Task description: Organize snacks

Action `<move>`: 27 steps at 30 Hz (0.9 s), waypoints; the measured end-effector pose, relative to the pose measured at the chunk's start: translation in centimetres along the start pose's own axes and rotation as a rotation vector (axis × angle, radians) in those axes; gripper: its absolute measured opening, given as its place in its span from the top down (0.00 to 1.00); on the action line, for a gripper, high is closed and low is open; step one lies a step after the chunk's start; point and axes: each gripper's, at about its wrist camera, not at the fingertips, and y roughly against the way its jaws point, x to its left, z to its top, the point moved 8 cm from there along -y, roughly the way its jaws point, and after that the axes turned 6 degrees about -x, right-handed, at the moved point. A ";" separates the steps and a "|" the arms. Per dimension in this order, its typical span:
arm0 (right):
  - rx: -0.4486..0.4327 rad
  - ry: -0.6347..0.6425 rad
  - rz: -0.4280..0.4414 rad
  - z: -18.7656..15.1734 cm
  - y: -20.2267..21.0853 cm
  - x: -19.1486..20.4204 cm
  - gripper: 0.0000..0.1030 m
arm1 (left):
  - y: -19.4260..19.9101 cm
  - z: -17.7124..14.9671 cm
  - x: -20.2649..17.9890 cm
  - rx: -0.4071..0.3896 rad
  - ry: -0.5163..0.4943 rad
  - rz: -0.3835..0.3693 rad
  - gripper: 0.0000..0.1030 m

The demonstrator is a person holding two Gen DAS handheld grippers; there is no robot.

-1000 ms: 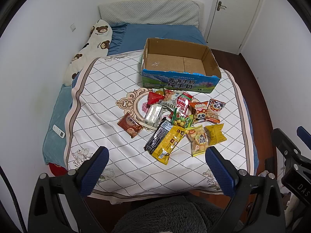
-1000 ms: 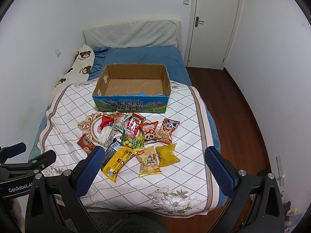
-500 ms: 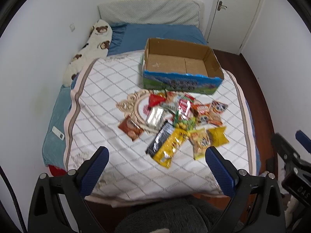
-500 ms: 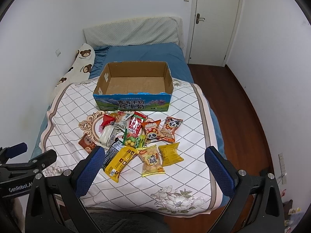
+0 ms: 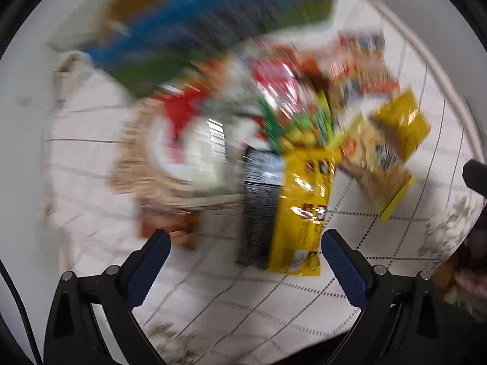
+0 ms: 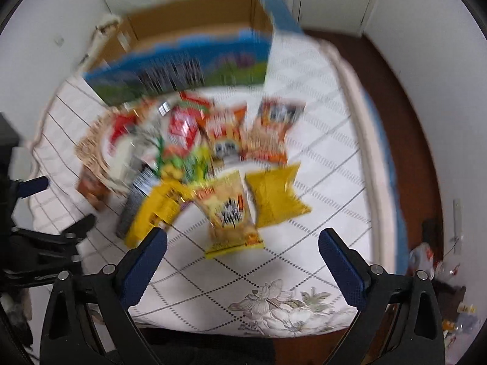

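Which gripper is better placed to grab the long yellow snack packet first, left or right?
Left, probably. The left gripper is open, and the long yellow packet lies between its fingers, near the right one. The right gripper is also open but lines up with the pale cracker bag instead.

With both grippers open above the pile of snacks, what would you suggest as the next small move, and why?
Probably lower the left gripper onto the long yellow packet and close on it. Both grippers are open and hold nothing. That packet lies at the near edge of the pile, closest between the left fingers, and the cardboard box behind the snacks looks empty. The right gripper could take the pale yellow bag.
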 end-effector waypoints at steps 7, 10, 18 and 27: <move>0.141 -0.017 0.016 -2.8 -8.2 -0.6 0.06 | -8.9 0.1 -4.1 0.143 -0.147 -0.071 0.02; 0.176 0.009 0.026 -3.4 -9.5 -0.1 0.07 | -9.1 0.2 -3.4 0.102 -0.094 -0.022 0.16; 0.231 0.029 0.072 -3.1 -13.6 1.2 0.11 | -7.4 -6.1 1.7 0.220 0.399 -0.075 0.26; 0.290 0.032 0.053 -2.5 -19.1 2.5 0.35 | -10.1 -7.2 3.0 0.253 0.394 -0.104 0.13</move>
